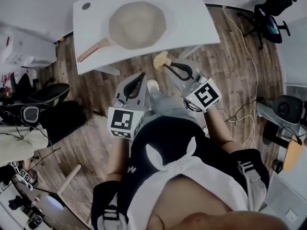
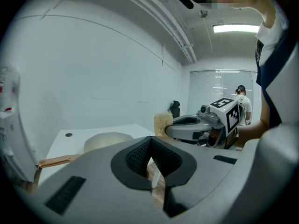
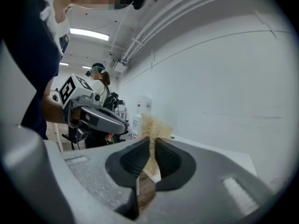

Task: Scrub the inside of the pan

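Short of the bench, right tongs pinch the scrubber thinly, so scrubbing the pan could tug it free; left tongs closed, empty

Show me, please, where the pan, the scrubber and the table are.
pan (image 1: 137, 25), head view, middle of its bowl.
scrubber (image 1: 161, 59), head view, its fibrous head.
table (image 1: 192, 8), head view, bare top beside the pan.

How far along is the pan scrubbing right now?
Done: the scrub brush is clamped in the right gripper. In hand: both grippers hover short of the table, and the left gripper is shut and empty. Left: all the scrubbing. The brush has not yet reached the pan on the table.
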`<state>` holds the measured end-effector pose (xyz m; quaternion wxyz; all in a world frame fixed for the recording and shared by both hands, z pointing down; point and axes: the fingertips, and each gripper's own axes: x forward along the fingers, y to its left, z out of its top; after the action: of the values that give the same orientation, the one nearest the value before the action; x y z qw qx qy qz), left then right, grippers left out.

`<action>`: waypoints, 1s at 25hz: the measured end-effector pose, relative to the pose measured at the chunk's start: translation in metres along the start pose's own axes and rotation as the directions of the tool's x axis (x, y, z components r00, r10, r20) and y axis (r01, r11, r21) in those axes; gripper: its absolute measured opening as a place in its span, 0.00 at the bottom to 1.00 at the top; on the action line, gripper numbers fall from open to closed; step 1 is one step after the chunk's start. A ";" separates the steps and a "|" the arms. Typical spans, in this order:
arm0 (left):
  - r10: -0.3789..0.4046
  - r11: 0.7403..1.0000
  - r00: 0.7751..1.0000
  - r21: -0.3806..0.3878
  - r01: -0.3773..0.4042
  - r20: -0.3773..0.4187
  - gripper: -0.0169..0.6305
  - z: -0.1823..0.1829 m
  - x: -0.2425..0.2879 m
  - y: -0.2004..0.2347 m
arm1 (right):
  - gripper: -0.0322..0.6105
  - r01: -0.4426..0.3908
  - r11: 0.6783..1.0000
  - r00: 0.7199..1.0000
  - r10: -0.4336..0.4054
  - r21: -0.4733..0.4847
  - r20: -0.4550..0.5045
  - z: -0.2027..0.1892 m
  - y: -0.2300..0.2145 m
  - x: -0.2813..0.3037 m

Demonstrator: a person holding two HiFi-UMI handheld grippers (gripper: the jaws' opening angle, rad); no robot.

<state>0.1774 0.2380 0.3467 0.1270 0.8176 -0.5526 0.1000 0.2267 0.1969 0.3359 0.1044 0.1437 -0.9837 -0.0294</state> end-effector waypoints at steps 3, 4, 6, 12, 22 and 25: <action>0.021 1.000 0.999 0.008 -0.021 -0.031 0.03 0.006 0.016 0.027 | 0.10 -0.026 1.000 1.000 0.026 -0.002 0.012 0.002 -0.026 0.023; 0.027 1.000 0.999 0.013 -0.026 -0.035 0.03 0.008 0.022 0.037 | 0.10 -0.035 0.999 0.999 0.035 -0.003 0.014 0.001 -0.035 0.030; 0.033 0.999 0.999 0.026 -0.032 -0.036 0.03 0.013 0.037 0.056 | 0.10 -0.050 0.999 0.999 0.050 -0.006 0.007 -0.002 -0.052 0.047; 0.044 0.998 0.992 0.041 -0.039 -0.116 0.03 0.013 0.076 0.094 | 0.10 -0.102 0.994 0.994 0.100 -0.044 -0.042 -0.012 -0.087 0.082; 0.104 0.995 0.977 0.033 -0.099 -0.189 0.03 0.001 0.095 0.137 | 0.10 -0.265 0.958 0.961 0.255 -0.108 -0.105 -0.026 -0.097 0.131; 0.131 0.991 0.969 0.032 -0.127 -0.207 0.03 -0.005 0.096 0.152 | 0.10 -0.297 0.947 0.952 0.282 -0.124 -0.120 -0.030 -0.097 0.146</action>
<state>0.0717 0.1009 0.3950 0.1701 0.7660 -0.5873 0.1986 0.1233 0.0612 0.3851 0.1671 -0.0088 -0.9830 -0.0755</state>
